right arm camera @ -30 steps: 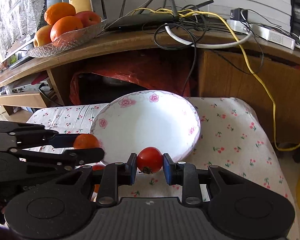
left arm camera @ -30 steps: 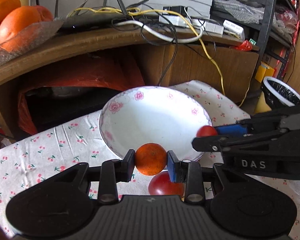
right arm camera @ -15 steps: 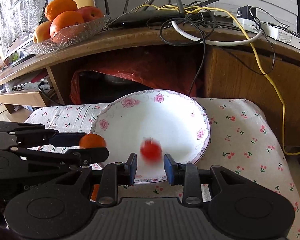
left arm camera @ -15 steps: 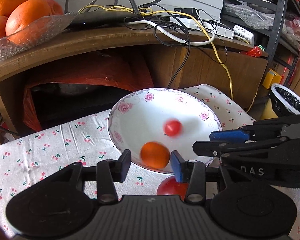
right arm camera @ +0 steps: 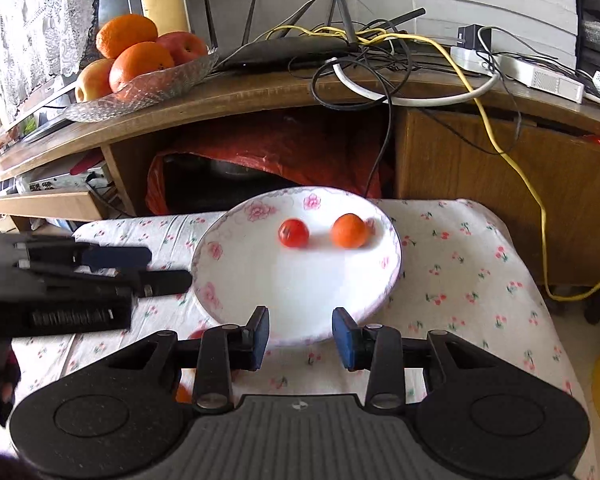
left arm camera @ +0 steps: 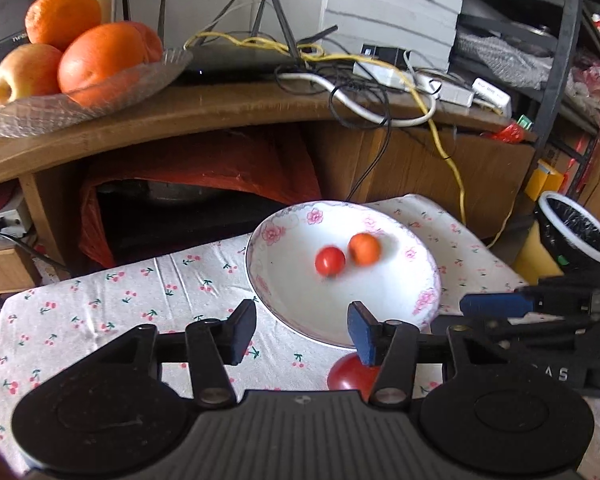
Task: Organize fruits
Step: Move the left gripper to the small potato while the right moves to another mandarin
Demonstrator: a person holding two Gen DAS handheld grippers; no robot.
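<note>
A white bowl with pink flowers (left arm camera: 424,304) (right arm camera: 220,300) stands on the cherry-print cloth. Inside it lie a small tangerine (left arm camera: 364,249) (right arm camera: 349,231) and a cherry tomato (left arm camera: 330,261) (right arm camera: 293,233), side by side. My left gripper (left arm camera: 302,332) hangs at the bowl's near rim, its jaws opening with nothing between them. My right gripper (right arm camera: 300,334) sits at the near rim too, jaws opening and empty. A larger red tomato (left arm camera: 350,374) lies on the cloth under the left gripper's right finger. In the right wrist view the left gripper (right arm camera: 156,268) shows at the left.
A glass dish of oranges and apples (left arm camera: 80,92) (right arm camera: 140,84) rests on the wooden shelf behind, beside a router and tangled cables (left arm camera: 380,92). A bin with a black liner (left arm camera: 576,232) stands at the right. A red bag (right arm camera: 268,148) fills the space under the shelf.
Both grippers let go of their fruit: the tangerine and the cherry tomato dropped and rolled to the bowl's far side. Both grippers opened and drew back and up from the bowl.
</note>
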